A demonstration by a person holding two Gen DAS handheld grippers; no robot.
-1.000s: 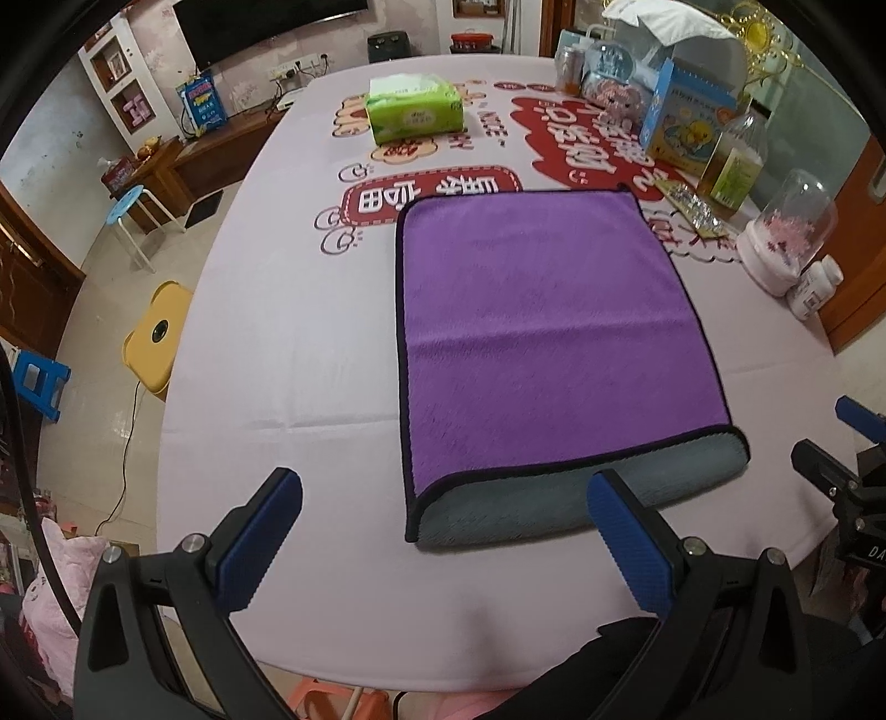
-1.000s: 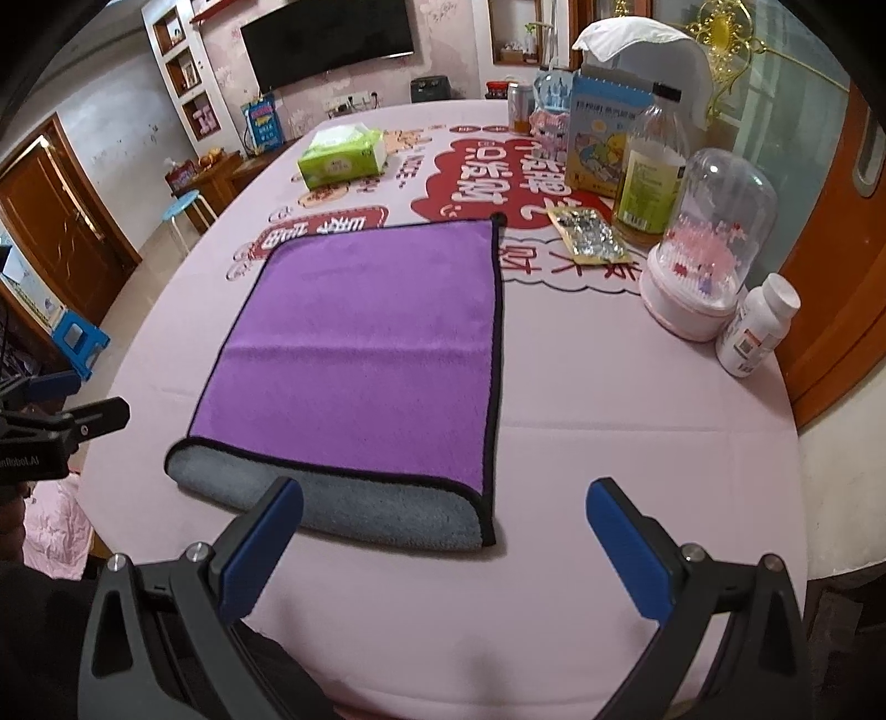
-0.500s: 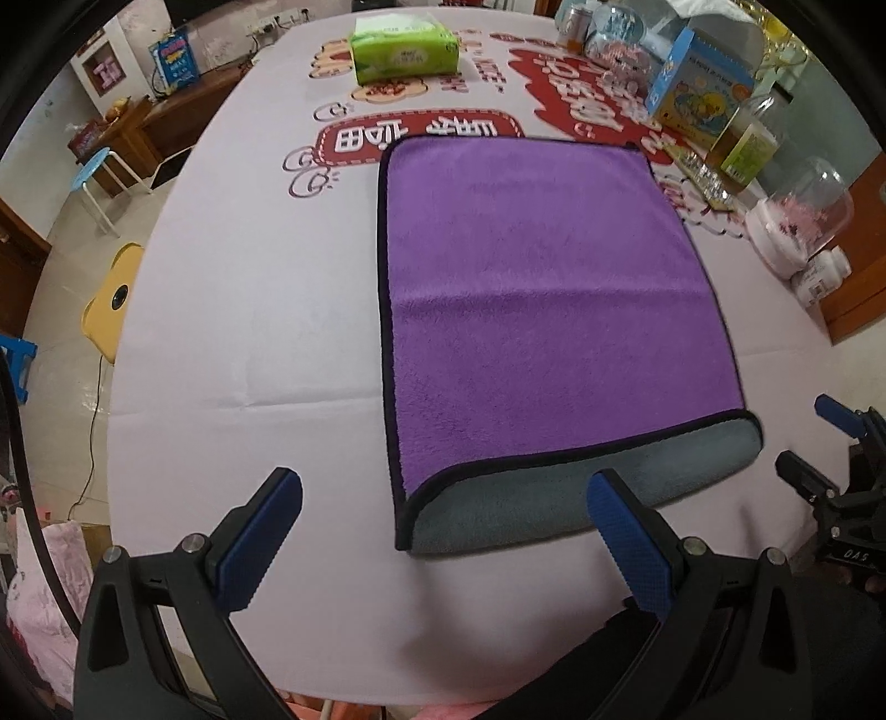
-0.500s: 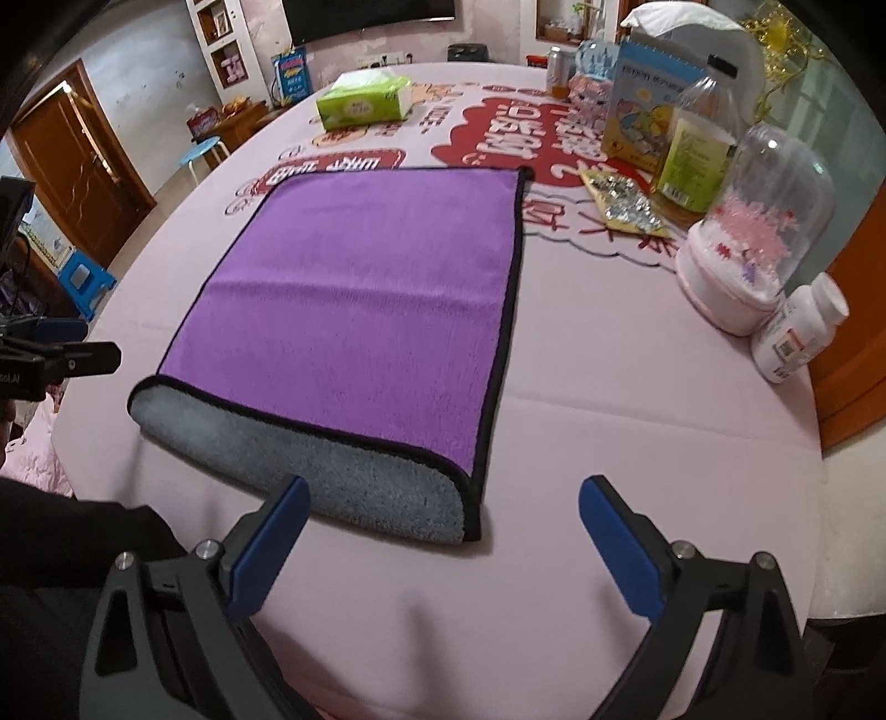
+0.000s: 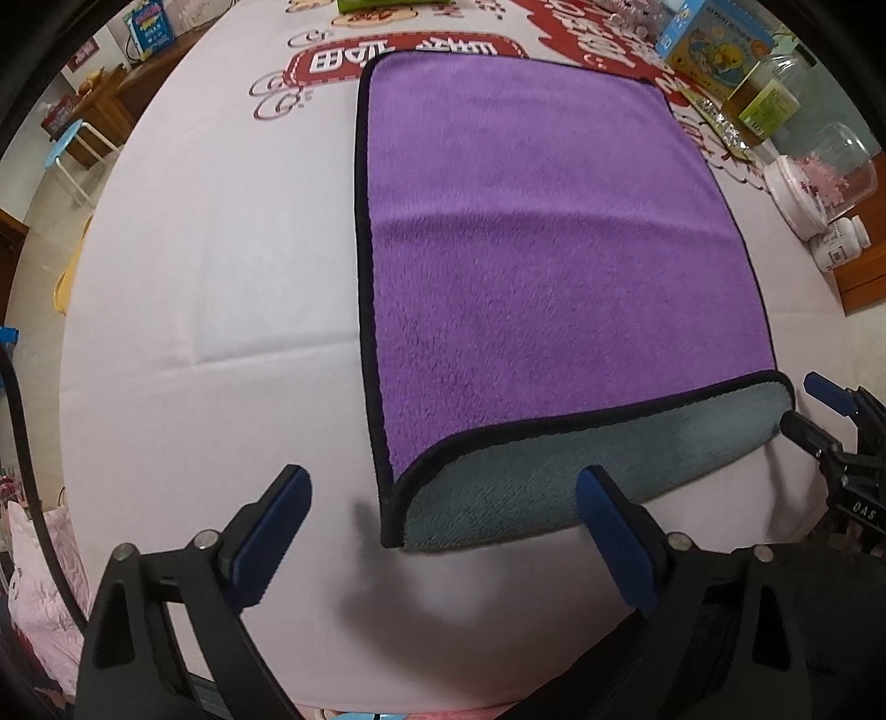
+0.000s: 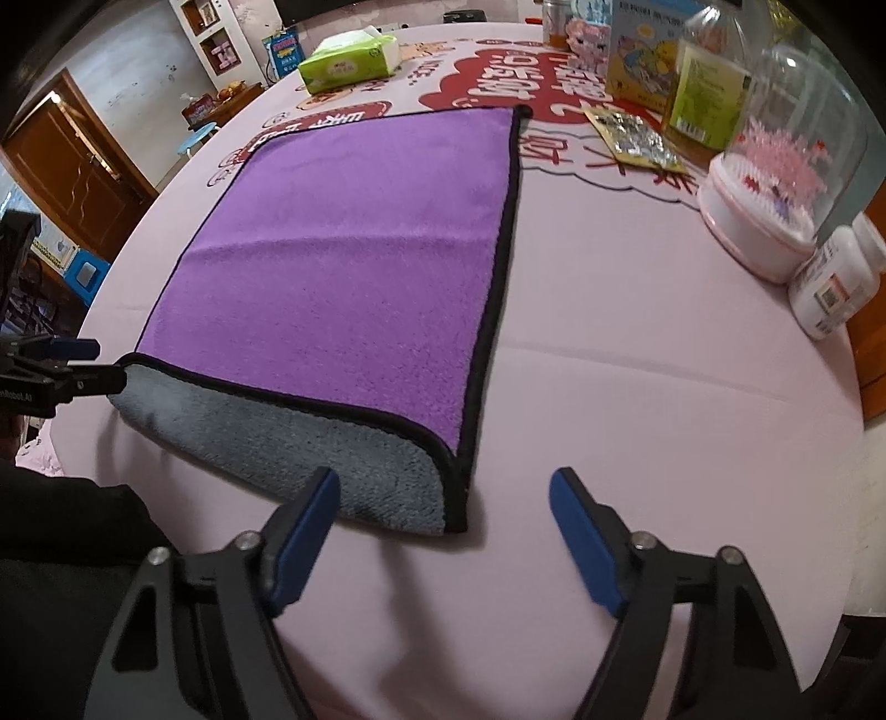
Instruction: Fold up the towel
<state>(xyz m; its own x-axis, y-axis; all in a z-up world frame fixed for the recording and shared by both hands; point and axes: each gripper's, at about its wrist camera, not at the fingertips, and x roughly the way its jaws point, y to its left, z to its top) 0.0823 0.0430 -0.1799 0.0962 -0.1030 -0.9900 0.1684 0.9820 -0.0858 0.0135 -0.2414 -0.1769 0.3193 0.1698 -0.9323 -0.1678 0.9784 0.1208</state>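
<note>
A purple towel (image 5: 542, 255) with black trim and a grey underside lies flat on the pink tablecloth; its near edge is rolled over so the grey side shows. It also shows in the right wrist view (image 6: 354, 277). My left gripper (image 5: 443, 531) is open, low over the table, at the towel's near left corner. My right gripper (image 6: 443, 526) is open, at the towel's near right corner. Each gripper shows at the edge of the other's view, the right one (image 5: 830, 421) and the left one (image 6: 61, 371).
A green tissue pack (image 6: 349, 61) lies at the far side. On the right stand a picture box (image 6: 642, 50), a bottle (image 6: 703, 94), a foil packet (image 6: 637, 138), a domed pink ornament (image 6: 775, 183) and a white pill bottle (image 6: 830, 282). The table edge is near me.
Both grippers have moved forward and down toward the towel's near corners. The right gripper's fingers have narrowed a little. The towel has not moved.
</note>
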